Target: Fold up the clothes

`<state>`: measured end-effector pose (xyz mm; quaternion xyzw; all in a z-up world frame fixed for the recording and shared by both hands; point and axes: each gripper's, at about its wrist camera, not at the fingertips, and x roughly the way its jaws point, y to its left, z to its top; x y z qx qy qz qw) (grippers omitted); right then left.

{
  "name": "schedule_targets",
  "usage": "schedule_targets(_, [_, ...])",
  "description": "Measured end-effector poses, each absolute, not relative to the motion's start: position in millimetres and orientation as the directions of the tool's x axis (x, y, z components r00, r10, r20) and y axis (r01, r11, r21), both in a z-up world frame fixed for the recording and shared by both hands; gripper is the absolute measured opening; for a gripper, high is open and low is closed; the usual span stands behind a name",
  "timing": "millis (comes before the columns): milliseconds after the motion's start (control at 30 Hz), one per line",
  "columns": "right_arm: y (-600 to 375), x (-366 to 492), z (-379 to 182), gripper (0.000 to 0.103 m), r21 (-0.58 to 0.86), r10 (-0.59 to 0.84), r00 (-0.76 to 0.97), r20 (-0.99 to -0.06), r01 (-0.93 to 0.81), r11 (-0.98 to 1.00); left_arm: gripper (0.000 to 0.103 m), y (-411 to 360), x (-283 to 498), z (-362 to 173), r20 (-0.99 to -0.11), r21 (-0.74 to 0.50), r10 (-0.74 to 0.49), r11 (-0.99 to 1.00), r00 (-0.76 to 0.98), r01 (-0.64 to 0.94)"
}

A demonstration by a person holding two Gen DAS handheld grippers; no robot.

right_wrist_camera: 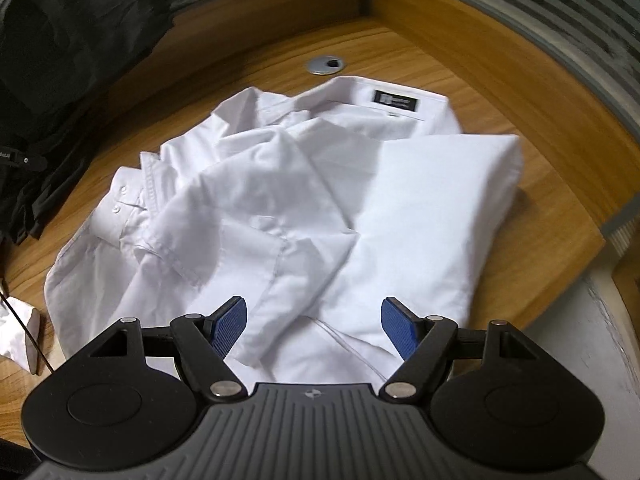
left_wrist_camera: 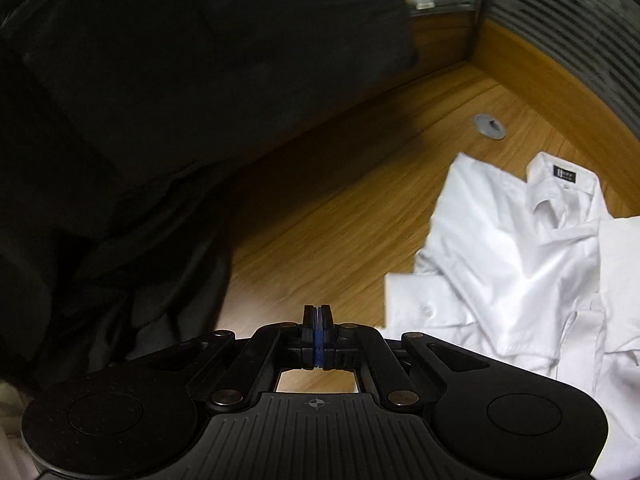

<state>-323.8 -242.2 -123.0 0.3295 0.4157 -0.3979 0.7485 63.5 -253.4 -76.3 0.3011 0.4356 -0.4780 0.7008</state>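
Note:
A white dress shirt (right_wrist_camera: 304, 200) lies crumpled and partly folded on the wooden table (right_wrist_camera: 500, 92), collar with a black label (right_wrist_camera: 396, 101) at the far side. My right gripper (right_wrist_camera: 314, 322) hovers over the shirt's near hem, jaws wide open, blue pads clear of the cloth. In the left wrist view the same shirt (left_wrist_camera: 520, 264) lies to the right. My left gripper (left_wrist_camera: 317, 314) is shut, pads pressed together with nothing between them, above bare wood left of the shirt.
A heap of black clothing (left_wrist_camera: 140, 120) fills the left of the table (left_wrist_camera: 320, 208), also the black clothing (right_wrist_camera: 60, 60) at upper left. A round grey cable grommet (right_wrist_camera: 325, 65) sits behind the collar. A raised wooden rim (right_wrist_camera: 520, 40) and striped glass bound the far side.

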Motion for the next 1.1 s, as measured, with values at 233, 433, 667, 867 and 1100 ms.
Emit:
schedule_targets(233, [-254, -307, -145, 0.076, 0.234, -0.251, 0.365, -0.896, 0.871, 0.432, 0.011, -247, 49, -88, -0.910, -0.032, -0.404, 0.295, 0.094, 0.955])
schedule_targets(433, [-262, -286, -185, 0.060, 0.299, -0.175, 0.372, -0.912, 0.892, 0.338, 0.058, -257, 25, -88, -0.912, -0.081, -0.411, 0.224, 0.019, 0.971])
schedule_targets(667, [-254, -279, -180, 0.001, 0.262, -0.231, 0.349, -0.908, 0.904, 0.337, 0.068, -279, -9, -83, -0.899, -0.175, -0.425, 0.125, -0.107, 0.977])
schedule_targets(867, [-237, -271, -146, 0.000, 0.266, -0.279, 0.400, -0.873, 0.870, 0.415, 0.070, -317, -50, -89, -0.871, -0.306, -0.408, 0.020, -0.272, 0.952])
schedule_targets(1100, [-206, -243, -112, 0.000, 0.272, -0.258, 0.485, -0.836, 0.774, 0.572, 0.073, -356, -99, -103, -0.845, -0.426, -0.316, -0.087, -0.431, 0.900])
